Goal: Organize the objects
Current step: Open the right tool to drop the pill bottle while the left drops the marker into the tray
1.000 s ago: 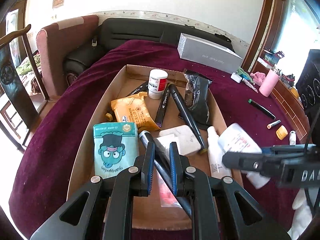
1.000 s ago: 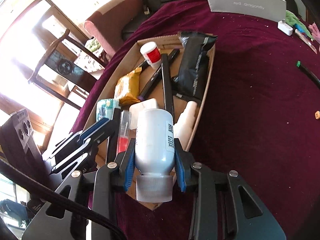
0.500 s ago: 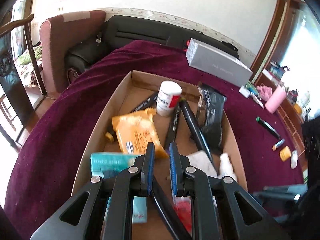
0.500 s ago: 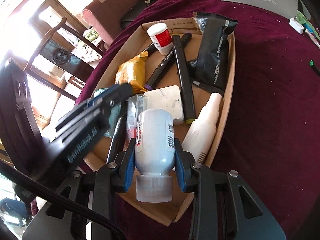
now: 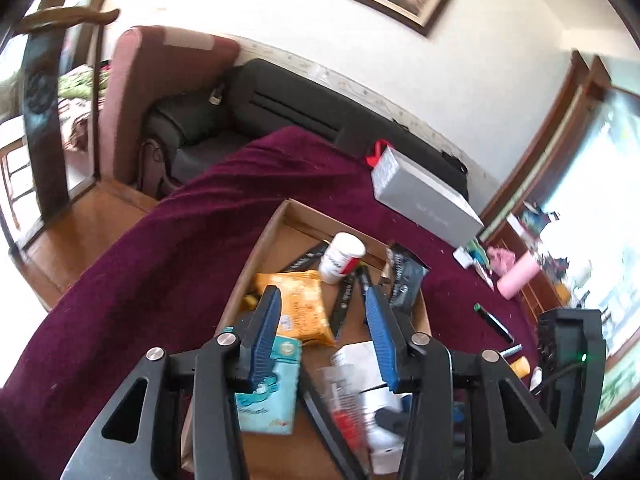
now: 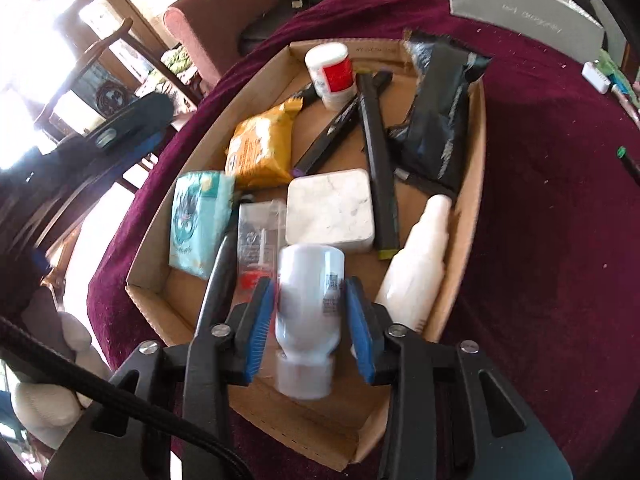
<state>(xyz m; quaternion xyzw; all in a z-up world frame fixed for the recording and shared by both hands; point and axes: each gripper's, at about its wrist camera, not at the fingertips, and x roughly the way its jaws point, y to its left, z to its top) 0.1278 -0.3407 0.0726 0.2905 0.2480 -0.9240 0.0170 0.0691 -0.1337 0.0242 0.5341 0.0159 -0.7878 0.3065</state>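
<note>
The white bottle, lower centre of the right wrist view, is now sitting blurred between the right tongs, whose jaws are spreading off it after clamping it a moment ago, so it is dropping into the cardboard tray. The left tongs are likewise opening, empty. The tray is holding one white bottle, one spray bottle, two snack packets and three black markers on the worktop.

Left gripper hovers above the cardboard box, jaws spread wide over the orange packet, gripping nothing.
</note>
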